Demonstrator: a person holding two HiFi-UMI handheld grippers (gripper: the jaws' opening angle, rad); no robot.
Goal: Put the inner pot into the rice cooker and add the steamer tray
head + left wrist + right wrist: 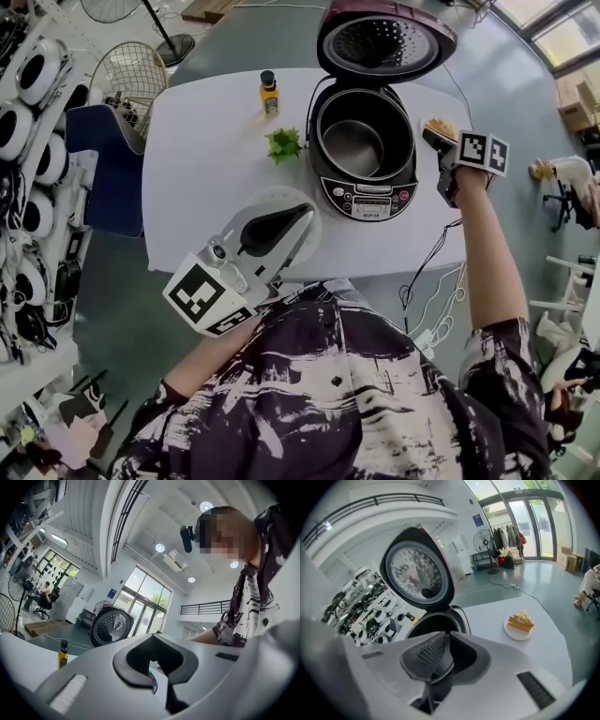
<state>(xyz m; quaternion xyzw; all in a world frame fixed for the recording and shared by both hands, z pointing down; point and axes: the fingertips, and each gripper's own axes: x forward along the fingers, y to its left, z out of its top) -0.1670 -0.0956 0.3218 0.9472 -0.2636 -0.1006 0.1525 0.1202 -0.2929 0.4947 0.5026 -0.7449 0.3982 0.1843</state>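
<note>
Pot (352, 148) seated in cooker (364, 192); right gripper (433, 141), left gripper (298, 218) both pressed together; we'd spread left wide, pinch lower-left tray (279, 198) rim, lift level.

shirt (347, 394): black-white print, short sleeves | left gripper (307, 216), right gripper (431, 137): grey

Dark rice cooker (366, 199), open, far right. Grey inner pot (352, 148) seated inside. White round steamer tray (270, 197) lying flat, near left.

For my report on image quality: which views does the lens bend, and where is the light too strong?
All bend: head view, the table curves; right gripper view, the railing bows; left gripper view, ceiling lamps glare and windows wash out.
</note>
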